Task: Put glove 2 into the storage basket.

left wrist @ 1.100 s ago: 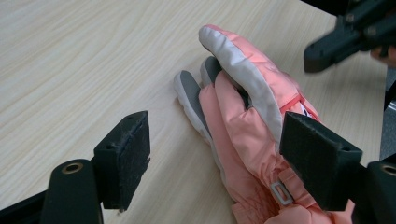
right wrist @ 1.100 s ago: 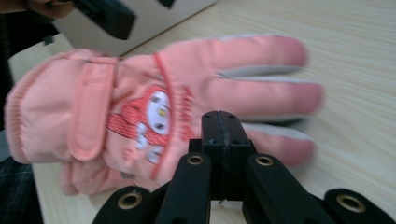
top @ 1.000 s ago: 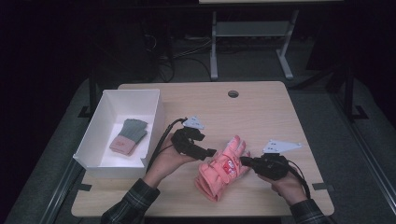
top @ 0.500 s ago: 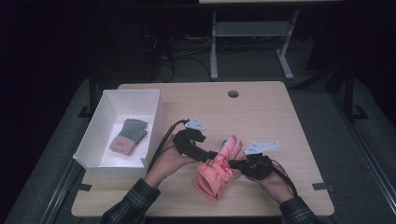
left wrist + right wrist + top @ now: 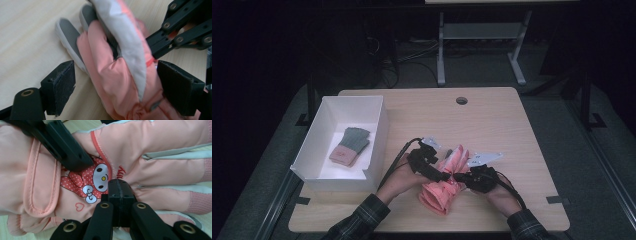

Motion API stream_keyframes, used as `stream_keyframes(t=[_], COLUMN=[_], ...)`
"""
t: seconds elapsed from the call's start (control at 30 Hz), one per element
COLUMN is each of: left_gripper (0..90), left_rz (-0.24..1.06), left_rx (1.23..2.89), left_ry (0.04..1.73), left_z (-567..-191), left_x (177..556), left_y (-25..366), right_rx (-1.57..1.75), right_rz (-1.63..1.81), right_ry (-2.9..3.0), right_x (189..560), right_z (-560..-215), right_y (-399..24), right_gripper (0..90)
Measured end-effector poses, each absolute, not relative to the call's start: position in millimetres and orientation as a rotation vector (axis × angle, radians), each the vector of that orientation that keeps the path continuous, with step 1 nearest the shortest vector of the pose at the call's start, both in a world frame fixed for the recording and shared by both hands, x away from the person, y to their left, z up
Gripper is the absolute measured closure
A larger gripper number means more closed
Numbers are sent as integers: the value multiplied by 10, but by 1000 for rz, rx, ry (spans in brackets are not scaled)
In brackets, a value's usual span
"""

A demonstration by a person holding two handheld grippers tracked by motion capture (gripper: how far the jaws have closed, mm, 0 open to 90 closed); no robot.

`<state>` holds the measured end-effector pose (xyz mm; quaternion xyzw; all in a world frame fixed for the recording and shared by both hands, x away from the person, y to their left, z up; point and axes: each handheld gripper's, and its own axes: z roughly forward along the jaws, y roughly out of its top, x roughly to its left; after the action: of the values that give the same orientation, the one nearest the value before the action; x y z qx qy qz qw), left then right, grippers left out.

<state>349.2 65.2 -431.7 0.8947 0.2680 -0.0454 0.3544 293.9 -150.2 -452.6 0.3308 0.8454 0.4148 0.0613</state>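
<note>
A pink glove (image 5: pixel 439 192) printed with a cartoon rabbit lies bunched near the table's front edge. My left gripper (image 5: pixel 443 176) is over its left side. In the left gripper view the glove (image 5: pixel 110 75) sits between wide-open jaws that have just been opening, and the left pad (image 5: pixel 61 87) stands clear of the fabric. My right gripper (image 5: pixel 460 176) meets the glove from the right. In the right gripper view the gripper (image 5: pixel 119 186) is shut with its tips against the printed face of the glove (image 5: pixel 155 142); I see no fabric between them.
A white open box (image 5: pixel 379 130) stands at the table's left with a green and pink glove (image 5: pixel 350 145) inside. A round cable hole (image 5: pixel 461 100) sits near the far edge. Bare wood (image 5: pixel 492 120) stretches behind the grippers. A person's sleeves come in from the bottom.
The two grippers have closed in on each other over the glove. The glove, spread flat a second ago, is now bunched narrower. The left gripper has sunk onto it with wider jaws.
</note>
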Motion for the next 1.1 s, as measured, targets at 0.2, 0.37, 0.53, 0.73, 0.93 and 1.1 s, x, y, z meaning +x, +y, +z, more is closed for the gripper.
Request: stream_keyframes(t=[0.2,0.37,0.53,0.73,0.93,1.1], left_gripper=[147,146,136,263,436,582], left_rz=[-235,-288,-320,-380,-388,-374], left_rx=[2329,2313,2289,2275,2285,2288], left_ry=[733,758,772,753,760,753], left_z=[-4461,-4531,-4585,-4592,-4583,-4560], left_x=[3505,3520,3528,3531,3541,3540], left_y=[607,598,603,590,607,626], right_rx=[993,972,980,964,970,965], right_rz=[1245,1242,1243,1245,1256,1284], right_ry=[2569,2575,2578,2577,2577,2578], right_x=[2941,2946,2944,2958,2973,2988], right_z=[-4562,-4585,-4593,-4612,-4617,-4602], right_y=[-1499,-1496,-1495,-1490,-1486,-1518], right_gripper=[900,900,900,900,900,900])
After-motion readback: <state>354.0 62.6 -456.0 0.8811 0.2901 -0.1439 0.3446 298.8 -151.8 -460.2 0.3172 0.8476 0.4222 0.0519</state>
